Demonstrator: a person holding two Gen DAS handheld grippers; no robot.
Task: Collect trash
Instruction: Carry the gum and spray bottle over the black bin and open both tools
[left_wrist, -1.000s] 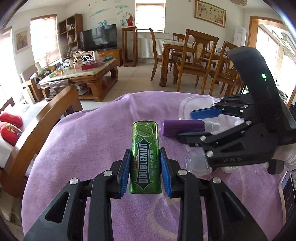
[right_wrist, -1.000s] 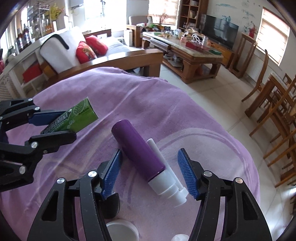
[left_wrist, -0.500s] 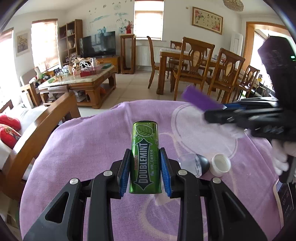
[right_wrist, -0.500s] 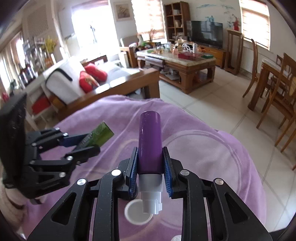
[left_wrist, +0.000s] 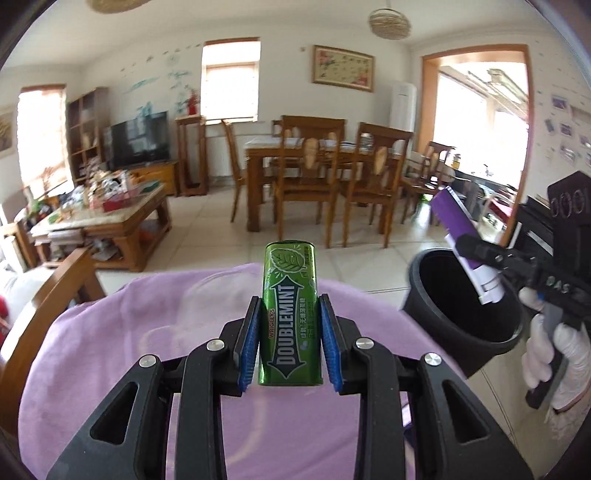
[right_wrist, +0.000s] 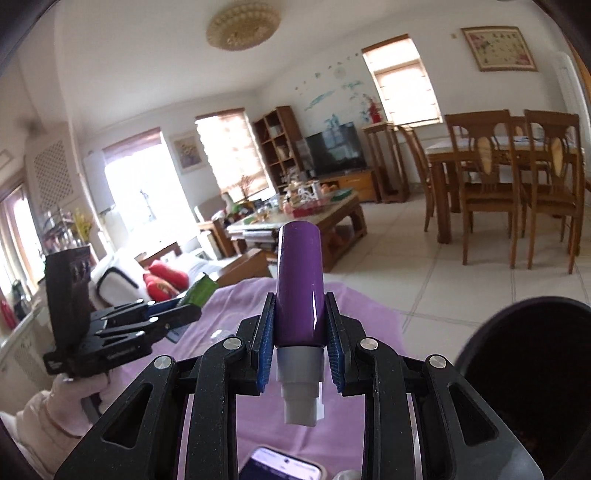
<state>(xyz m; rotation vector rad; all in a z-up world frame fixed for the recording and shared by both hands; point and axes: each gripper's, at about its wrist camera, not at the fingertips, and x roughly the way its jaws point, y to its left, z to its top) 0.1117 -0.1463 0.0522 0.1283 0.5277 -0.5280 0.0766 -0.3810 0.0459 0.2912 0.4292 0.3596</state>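
Observation:
My left gripper (left_wrist: 289, 336) is shut on a green Doublemint gum tin (left_wrist: 289, 314), held upright above the purple-covered table (left_wrist: 129, 350). My right gripper (right_wrist: 300, 343) is shut on a purple spray bottle (right_wrist: 299, 288) with a white nozzle end, raised off the table. In the left wrist view the right gripper (left_wrist: 480, 254) holds the purple bottle (left_wrist: 456, 221) over the rim of a black bin (left_wrist: 465, 314). The bin (right_wrist: 532, 387) also shows at the right in the right wrist view. The left gripper (right_wrist: 173, 317) with the green tin (right_wrist: 201, 291) shows at the left there.
A phone (right_wrist: 280, 467) lies on the purple cloth below my right gripper. Beyond the table are a wooden dining table with chairs (left_wrist: 314, 173), a cluttered coffee table (left_wrist: 99, 218) and a sofa with red cushions (right_wrist: 162, 282).
Both grippers have lifted and tilted up from the table with their objects. The right gripper closed on the purple bottle and carried it over the black bin.

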